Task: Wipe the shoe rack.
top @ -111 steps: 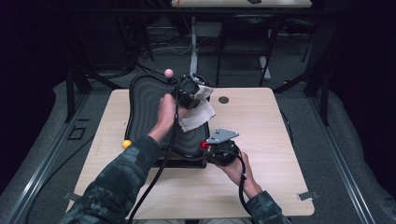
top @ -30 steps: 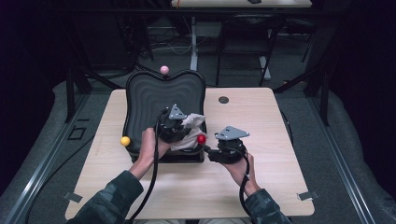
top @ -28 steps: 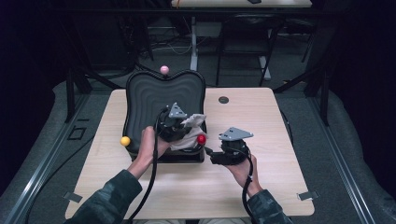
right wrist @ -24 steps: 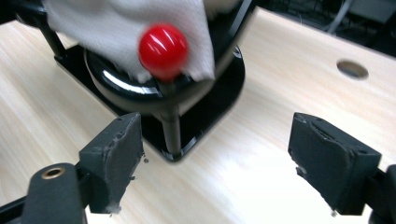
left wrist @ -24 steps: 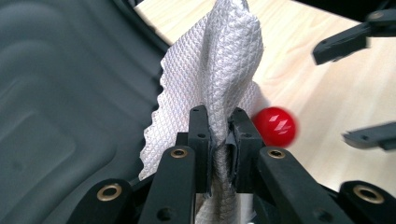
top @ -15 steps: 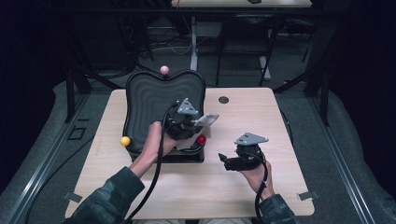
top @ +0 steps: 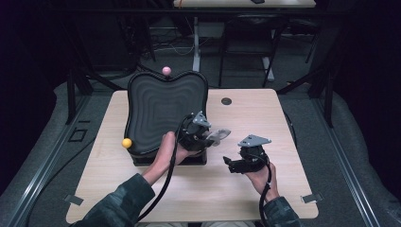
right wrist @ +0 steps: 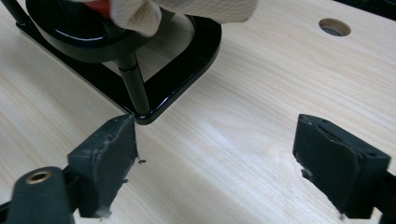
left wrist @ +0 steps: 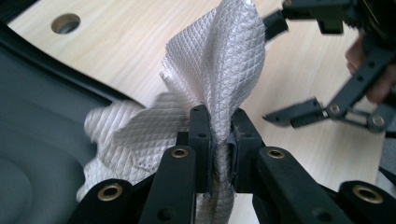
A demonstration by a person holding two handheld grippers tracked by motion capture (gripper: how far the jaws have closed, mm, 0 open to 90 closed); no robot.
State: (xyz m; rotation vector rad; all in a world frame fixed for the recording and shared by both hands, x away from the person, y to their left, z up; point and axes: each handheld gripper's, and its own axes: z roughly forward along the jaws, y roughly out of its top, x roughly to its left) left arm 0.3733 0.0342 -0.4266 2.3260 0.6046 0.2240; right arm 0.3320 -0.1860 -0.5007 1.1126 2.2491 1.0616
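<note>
A white textured cloth (left wrist: 233,60) is pinched in my left gripper (left wrist: 219,126), which is shut on it. From above, that gripper (top: 211,137) hovers at the front right corner of a black wavy board (top: 165,109), and the cloth (top: 220,135) sticks out to the right. My right gripper (top: 228,164) sits lower right of it over bare table. Its jaws have just been opening and nothing is between them. In the right gripper view the gripper (right wrist: 215,154) stands wide open over the wood. The cloth (right wrist: 187,7) hangs at the top edge, beside a bit of red (right wrist: 100,4).
The board stands on a black base (right wrist: 187,70) with a thin post. A pink ball (top: 166,70) tops its far edge and a yellow ball (top: 126,143) sits at its left. A round hole (top: 226,100) lies in the tabletop behind the grippers.
My left gripper has carried the cloth to the right along the board's front. My right gripper has drawn back from the base to the right and spread its jaws.
</note>
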